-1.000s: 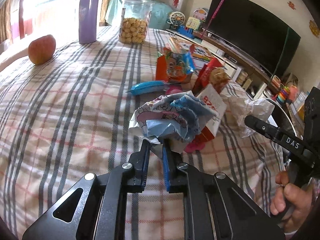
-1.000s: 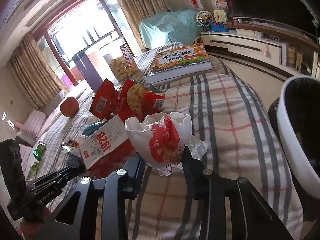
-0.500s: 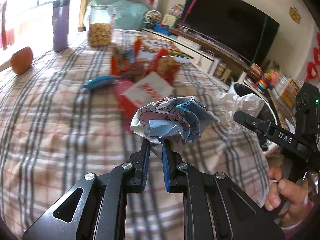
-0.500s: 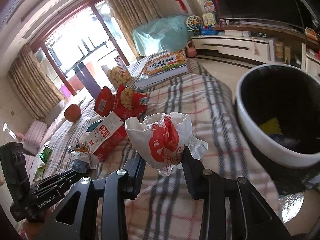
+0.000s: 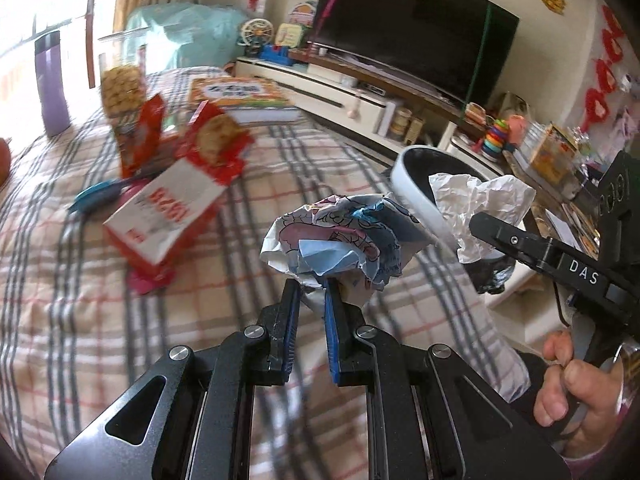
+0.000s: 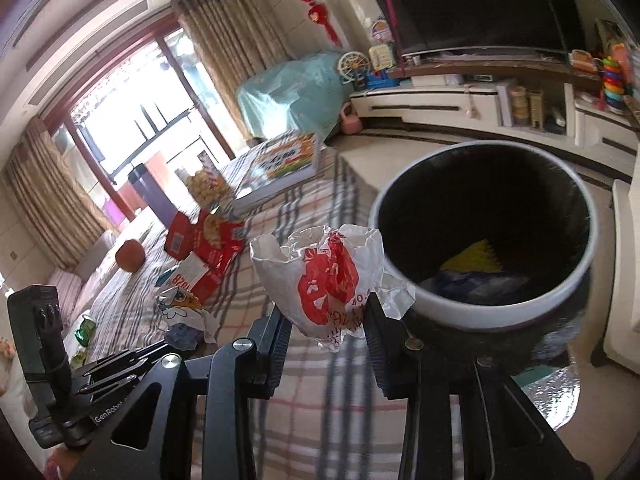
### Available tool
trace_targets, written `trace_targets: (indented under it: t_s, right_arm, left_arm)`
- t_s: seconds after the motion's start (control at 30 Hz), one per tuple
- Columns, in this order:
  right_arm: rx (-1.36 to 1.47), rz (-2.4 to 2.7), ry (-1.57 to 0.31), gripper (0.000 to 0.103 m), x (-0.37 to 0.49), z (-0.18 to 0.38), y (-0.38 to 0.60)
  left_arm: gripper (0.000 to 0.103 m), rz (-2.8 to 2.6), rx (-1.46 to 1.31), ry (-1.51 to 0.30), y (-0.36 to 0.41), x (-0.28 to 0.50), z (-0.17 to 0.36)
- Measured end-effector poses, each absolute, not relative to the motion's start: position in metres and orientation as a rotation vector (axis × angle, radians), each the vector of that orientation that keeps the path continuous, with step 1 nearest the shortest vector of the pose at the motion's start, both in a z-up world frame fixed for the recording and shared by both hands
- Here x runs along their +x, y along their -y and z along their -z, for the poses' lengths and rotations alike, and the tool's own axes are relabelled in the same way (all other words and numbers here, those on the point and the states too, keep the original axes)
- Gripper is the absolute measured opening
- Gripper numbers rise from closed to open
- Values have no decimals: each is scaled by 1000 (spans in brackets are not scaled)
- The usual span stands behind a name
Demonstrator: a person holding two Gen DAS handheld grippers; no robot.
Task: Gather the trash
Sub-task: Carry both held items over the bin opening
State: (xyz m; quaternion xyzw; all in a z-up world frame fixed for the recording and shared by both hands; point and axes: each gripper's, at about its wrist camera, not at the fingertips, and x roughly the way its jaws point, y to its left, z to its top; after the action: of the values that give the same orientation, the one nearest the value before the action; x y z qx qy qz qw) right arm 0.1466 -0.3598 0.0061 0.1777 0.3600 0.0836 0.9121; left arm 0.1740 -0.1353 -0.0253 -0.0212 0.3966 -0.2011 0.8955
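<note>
My left gripper [image 5: 311, 286] is shut on a crumpled blue, pink and white wrapper [image 5: 340, 240] and holds it above the plaid tablecloth [image 5: 80, 320]. My right gripper [image 6: 326, 312] is shut on a crumpled white and red paper bag [image 6: 324, 276], held beside the rim of a white trash bin [image 6: 460, 314] with a black liner. The bin holds a yellow scrap [image 6: 476, 260] and dark trash. In the left wrist view the right gripper [image 5: 480, 222] holds its white bag [image 5: 476, 204] over the bin's rim [image 5: 408, 176].
On the table lie red snack bags [image 5: 212, 140], a white and red box [image 5: 168, 208], a blue wrapper [image 5: 96, 194], a book [image 5: 244, 96], a cookie jar [image 5: 120, 84], a purple bottle [image 5: 52, 84] and an apple [image 6: 130, 254]. A TV stand [image 6: 480, 100] lines the wall.
Both grippers have swung right with their crumpled trash, away from the snack pile and toward the bin. The bin now fills the right wrist view, close to the paper bag.
</note>
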Motion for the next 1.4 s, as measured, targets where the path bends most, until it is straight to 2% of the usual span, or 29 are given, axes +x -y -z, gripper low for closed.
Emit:
trace_targets:
  t_s: [0.77, 1.4]
  right_arm:
    - [416, -20, -711, 36, 141, -7, 445]
    - [421, 23, -732, 36, 156, -1, 475]
  left_arm:
    - [11, 527, 40, -800, 225, 200, 13]
    - [12, 564, 96, -800, 281, 227, 9]
